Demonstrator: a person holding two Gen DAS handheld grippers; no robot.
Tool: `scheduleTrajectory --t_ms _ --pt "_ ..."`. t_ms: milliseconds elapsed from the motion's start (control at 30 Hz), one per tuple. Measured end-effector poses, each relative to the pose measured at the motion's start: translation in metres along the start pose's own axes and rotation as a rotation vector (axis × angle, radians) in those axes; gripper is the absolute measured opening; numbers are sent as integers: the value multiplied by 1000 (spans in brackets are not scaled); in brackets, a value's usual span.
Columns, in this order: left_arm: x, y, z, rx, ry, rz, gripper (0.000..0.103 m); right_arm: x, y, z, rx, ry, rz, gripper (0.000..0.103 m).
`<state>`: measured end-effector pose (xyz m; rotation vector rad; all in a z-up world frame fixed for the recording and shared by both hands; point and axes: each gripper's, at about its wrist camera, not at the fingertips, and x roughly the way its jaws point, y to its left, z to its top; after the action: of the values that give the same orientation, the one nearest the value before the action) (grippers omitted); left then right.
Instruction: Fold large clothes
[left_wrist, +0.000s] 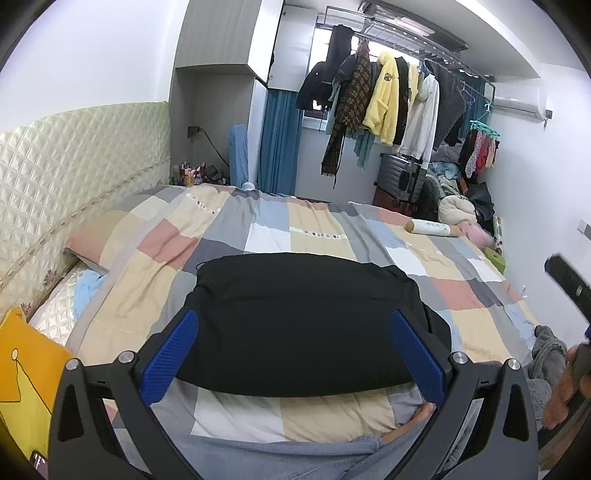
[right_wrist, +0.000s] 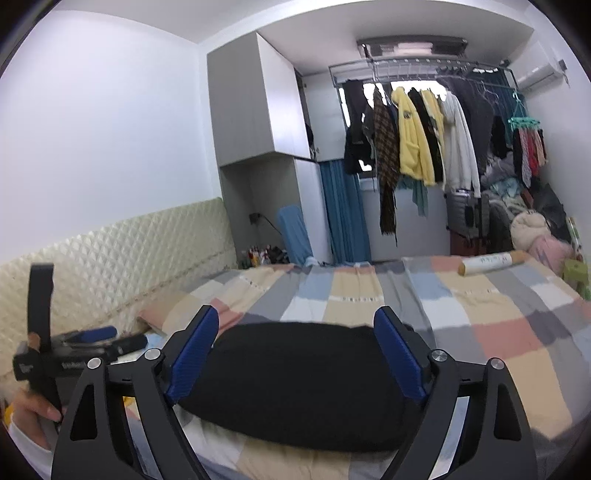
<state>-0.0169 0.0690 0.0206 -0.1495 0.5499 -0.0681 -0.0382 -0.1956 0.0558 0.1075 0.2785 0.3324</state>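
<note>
A black garment (left_wrist: 303, 317) lies folded into a compact rectangle on the checked bedspread (left_wrist: 258, 229); the right wrist view shows it as a black garment (right_wrist: 295, 380) too. My left gripper (left_wrist: 293, 326) hovers above its near part, open, blue pads wide apart with nothing between them. My right gripper (right_wrist: 295, 325) is also open over the garment, its blue pads clear of the cloth. In the right wrist view the left gripper (right_wrist: 92, 339) appears at the far left, held by a hand (right_wrist: 33, 406).
A quilted headboard (left_wrist: 74, 162) runs along the left. A yellow pillow (left_wrist: 26, 373) lies at the near left. A rolled white tube (left_wrist: 436, 227) rests on the bed's far right. Hanging coats (left_wrist: 388, 99), a suitcase (left_wrist: 399, 181) and piled clothes (left_wrist: 461, 199) stand beyond the bed.
</note>
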Motion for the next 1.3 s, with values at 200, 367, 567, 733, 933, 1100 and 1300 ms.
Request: scheduleTrajectory --t_ms 200,367,567,733,933,1100,1300 --pt "2 4 -9 -15 13 -2 103 -1 2 -29 11 61 -45 89" --pt "11 4 -16 -17 39 4 103 3 -1 -46 2 97 -85 102" --pt "12 6 -23 -20 53 8 103 12 -7 -63 29 152 -82 103" --pt "11 9 -26 -30 57 16 103 15 -10 -69 58 181 -74 103" --pt "12 10 -27 -41 68 13 103 18 -6 -66 43 186 -84 103" --pt "12 9 -28 -40 72 11 103 19 -2 -64 29 189 -90 103" --pt "13 9 -29 -41 69 19 103 19 1 -62 21 188 -99 103"
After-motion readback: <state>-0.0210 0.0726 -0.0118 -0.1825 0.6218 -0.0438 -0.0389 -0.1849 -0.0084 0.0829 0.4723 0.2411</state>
